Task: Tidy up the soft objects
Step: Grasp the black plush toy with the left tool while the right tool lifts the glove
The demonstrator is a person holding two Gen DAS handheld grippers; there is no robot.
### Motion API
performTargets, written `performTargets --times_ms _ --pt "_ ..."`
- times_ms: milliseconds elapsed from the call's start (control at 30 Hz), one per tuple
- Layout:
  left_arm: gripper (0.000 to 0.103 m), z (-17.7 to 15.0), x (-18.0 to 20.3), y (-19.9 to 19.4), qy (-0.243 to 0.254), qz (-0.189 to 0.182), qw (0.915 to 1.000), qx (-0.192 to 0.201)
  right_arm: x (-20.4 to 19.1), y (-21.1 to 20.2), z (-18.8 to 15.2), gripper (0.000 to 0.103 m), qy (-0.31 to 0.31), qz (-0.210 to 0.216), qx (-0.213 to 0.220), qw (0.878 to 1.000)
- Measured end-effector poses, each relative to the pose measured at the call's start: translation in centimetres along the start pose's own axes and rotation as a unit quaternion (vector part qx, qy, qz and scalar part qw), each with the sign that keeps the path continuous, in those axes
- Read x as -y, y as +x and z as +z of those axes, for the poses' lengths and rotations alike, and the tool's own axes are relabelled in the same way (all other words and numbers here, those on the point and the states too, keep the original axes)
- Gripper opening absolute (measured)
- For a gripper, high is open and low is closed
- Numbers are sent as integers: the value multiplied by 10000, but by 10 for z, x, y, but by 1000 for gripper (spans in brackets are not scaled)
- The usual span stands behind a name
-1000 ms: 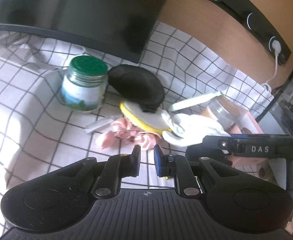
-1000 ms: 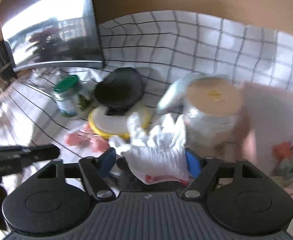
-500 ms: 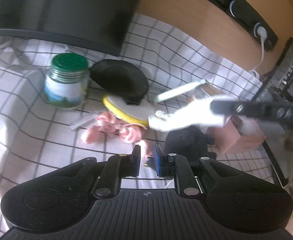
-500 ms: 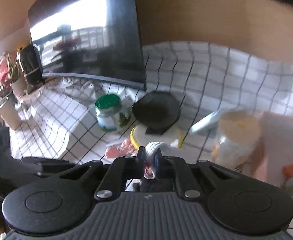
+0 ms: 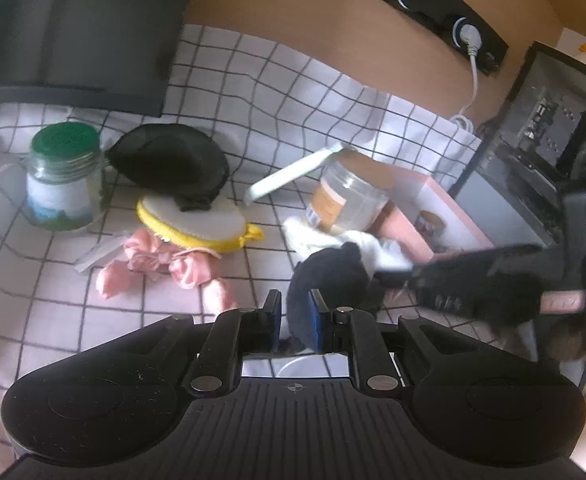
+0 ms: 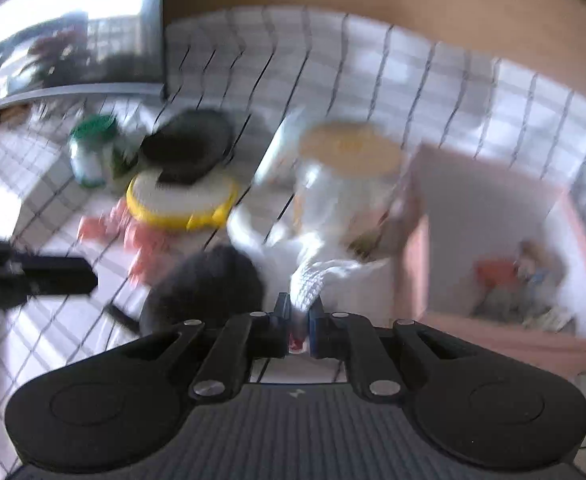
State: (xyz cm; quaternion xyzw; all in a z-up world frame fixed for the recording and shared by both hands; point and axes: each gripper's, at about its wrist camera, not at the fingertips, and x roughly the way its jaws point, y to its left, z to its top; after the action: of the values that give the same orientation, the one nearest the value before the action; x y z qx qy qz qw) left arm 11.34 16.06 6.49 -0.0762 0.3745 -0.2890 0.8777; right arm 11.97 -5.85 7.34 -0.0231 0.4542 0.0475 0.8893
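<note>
My right gripper (image 6: 300,320) is shut on a white knitted glove (image 6: 313,276) and holds it beside the pink box (image 6: 505,332); the glove also shows in the left wrist view (image 5: 373,250). A black fuzzy soft item (image 5: 329,276) lies just ahead of my left gripper (image 5: 295,314), whose jaws are nearly closed with nothing clearly between them. A pink scrunchie (image 5: 161,264), a yellow and white sponge puff (image 5: 197,220) and a black pouch (image 5: 169,160) lie on the checked cloth (image 5: 277,92).
A green-lidded jar (image 5: 63,178) stands at the left. A clear jar with a tan lid (image 5: 353,196) stands by the pink box (image 5: 445,216), which holds small items (image 6: 505,276). A monitor (image 5: 73,28) is behind, a black machine (image 5: 549,152) at the right.
The right gripper closed on the white glove, lifted it and has swung right toward the pink box. The left gripper has drifted right, toward the black fuzzy item.
</note>
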Motion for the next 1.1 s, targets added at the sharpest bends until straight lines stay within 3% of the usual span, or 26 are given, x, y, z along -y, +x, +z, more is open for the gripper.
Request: performTargets --times_ms 167,367,467,700,933,1100 --pt "16 -5 -12 -8 -142 167 9998 -2 -27 7 -3 8 43 665 -100 9977" --pt "17 -6 -19 -18 -173 316 9993 41 -61 11 -6 8 -244 1136 -181 9931" --pt "17 -6 -17 -17 -119 328 9994 19 -62 8 -11 7 -369 822 -107 9959" --pt "17 -3 -9 -13 63 393 9992 20 -8 -7 -41 6 -140 -174 -114 9997" --pt "17 -2 -10 -18 87 582 9982 68 12 -35 -85 6 -25 -15 -143 9999" --pt "17 -2 5 -14 498 726 9961 76 2 -37 -92 7 -170 -49 3 9998"
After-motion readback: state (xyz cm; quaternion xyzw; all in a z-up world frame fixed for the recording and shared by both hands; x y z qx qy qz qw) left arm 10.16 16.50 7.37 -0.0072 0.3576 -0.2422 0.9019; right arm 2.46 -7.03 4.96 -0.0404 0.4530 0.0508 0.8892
